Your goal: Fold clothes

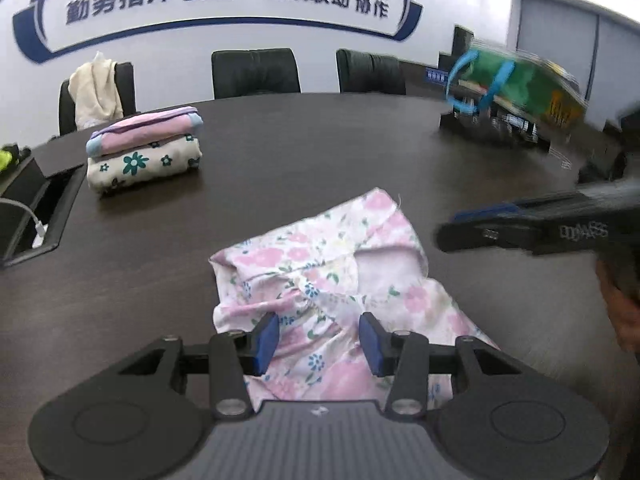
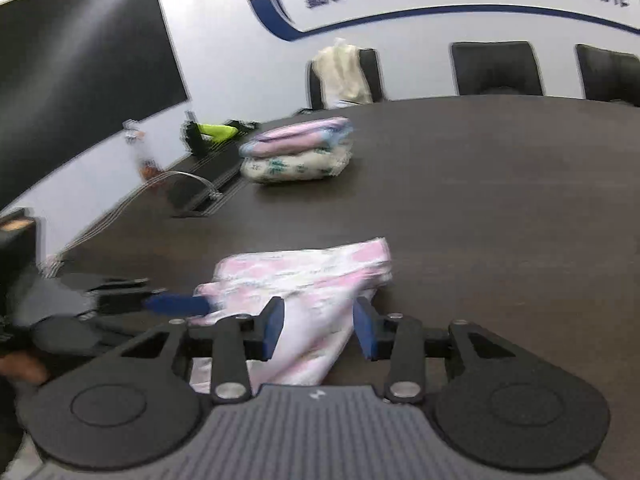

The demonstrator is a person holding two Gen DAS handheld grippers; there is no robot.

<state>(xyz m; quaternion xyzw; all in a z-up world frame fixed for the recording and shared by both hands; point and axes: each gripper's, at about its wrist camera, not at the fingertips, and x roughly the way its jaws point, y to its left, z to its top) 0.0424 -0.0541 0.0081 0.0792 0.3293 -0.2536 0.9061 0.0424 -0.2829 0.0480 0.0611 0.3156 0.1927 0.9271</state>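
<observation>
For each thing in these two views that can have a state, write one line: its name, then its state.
Floral garment: crumpled, unfolded, lying on the table.
Stack of clothes: folded, two pieces, one on the other.
Cream garment: draped over a chair back.
Left hand-held gripper: open, floral cloth between its jaws.
Right hand-held gripper: open, cloth between its jaws.
Green bag: blurred, state unclear.

Left tongs (image 1: 319,339) black linkage arms, blue pads, silver screws, grey ribbed body w/ small logo, right tongs (image 2: 319,330) same
</observation>
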